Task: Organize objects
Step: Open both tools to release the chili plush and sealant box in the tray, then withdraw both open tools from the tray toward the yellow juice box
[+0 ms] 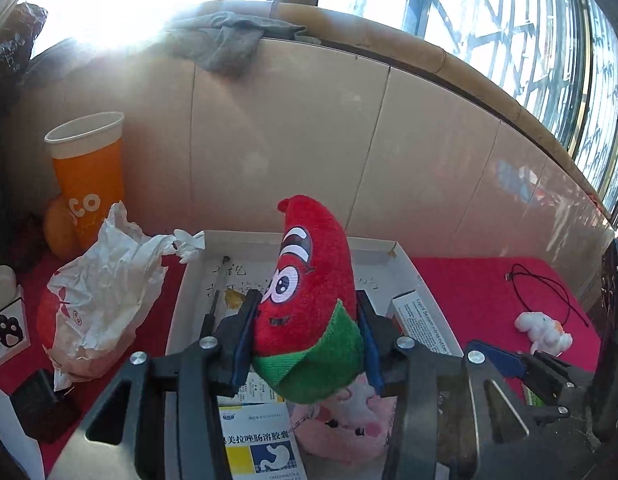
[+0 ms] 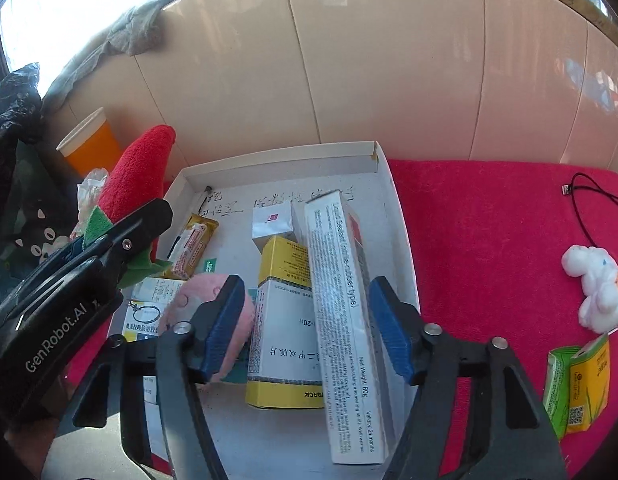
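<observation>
My left gripper [image 1: 307, 312] is shut on a red chili plush toy [image 1: 309, 280] with a green collar, held upright above the white tray [image 1: 413, 268]. The plush also shows in the right wrist view [image 2: 137, 172]. My right gripper [image 2: 307, 320] is open over the tray [image 2: 393, 208]; a long white sealant box [image 2: 341, 320] and a yellow-white medicine box [image 2: 283, 320] lie between its jaws, untouched. A pink plush [image 2: 197, 296] lies by the left finger. The right gripper also shows in the left wrist view [image 1: 521, 364].
An orange paper cup [image 1: 87, 176] and a crumpled white bag [image 1: 105, 300] stand left of the tray. On the red cloth [image 2: 489, 240] to the right lie a white bunny figure [image 2: 597, 288], a black cord [image 2: 589, 208] and a green-yellow carton [image 2: 581, 388]. A tiled wall stands behind.
</observation>
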The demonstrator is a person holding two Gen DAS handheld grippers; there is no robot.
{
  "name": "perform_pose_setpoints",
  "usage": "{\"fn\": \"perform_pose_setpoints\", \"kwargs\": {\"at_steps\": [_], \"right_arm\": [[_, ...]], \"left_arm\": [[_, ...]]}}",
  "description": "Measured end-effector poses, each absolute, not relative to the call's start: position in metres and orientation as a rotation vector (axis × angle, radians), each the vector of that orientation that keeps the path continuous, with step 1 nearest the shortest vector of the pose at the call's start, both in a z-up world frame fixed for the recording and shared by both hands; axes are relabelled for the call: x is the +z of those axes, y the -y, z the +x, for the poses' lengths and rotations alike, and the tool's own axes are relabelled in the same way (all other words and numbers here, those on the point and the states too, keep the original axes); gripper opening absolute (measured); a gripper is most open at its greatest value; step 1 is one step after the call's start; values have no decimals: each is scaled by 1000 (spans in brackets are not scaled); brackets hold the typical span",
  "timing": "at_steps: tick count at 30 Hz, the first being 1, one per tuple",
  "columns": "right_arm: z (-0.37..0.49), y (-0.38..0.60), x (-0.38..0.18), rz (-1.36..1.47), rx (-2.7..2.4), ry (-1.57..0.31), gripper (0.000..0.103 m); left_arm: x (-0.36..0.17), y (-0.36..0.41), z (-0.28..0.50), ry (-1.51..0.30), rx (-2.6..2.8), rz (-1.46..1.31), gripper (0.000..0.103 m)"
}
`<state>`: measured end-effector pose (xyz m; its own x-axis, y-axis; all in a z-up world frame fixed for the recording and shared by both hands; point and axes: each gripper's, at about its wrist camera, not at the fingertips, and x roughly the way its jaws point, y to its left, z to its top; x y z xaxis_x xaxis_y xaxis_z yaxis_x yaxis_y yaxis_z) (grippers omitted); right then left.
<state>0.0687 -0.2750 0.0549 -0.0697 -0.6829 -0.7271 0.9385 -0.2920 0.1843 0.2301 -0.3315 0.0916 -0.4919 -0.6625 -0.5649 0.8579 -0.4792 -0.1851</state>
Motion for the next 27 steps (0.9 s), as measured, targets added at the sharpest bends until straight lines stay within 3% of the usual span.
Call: {"fn": "perform_pose_setpoints", "kwargs": {"at_steps": [2, 5, 13, 27], "right_arm": [[72, 270, 60, 834, -1684, -395, 91], [73, 257, 67, 784, -1713, -391, 103], [45, 199, 96, 774, -1757, -218, 103], [4, 87, 174, 606, -1871, 94, 103]], "left_arm": [[94, 332, 233, -566, -2043, 509, 103], [101, 325, 241, -536, -2013, 453, 103], [127, 304, 263, -556, -1998, 295, 103], [165, 245, 226, -441, -2103, 276, 103]]}}
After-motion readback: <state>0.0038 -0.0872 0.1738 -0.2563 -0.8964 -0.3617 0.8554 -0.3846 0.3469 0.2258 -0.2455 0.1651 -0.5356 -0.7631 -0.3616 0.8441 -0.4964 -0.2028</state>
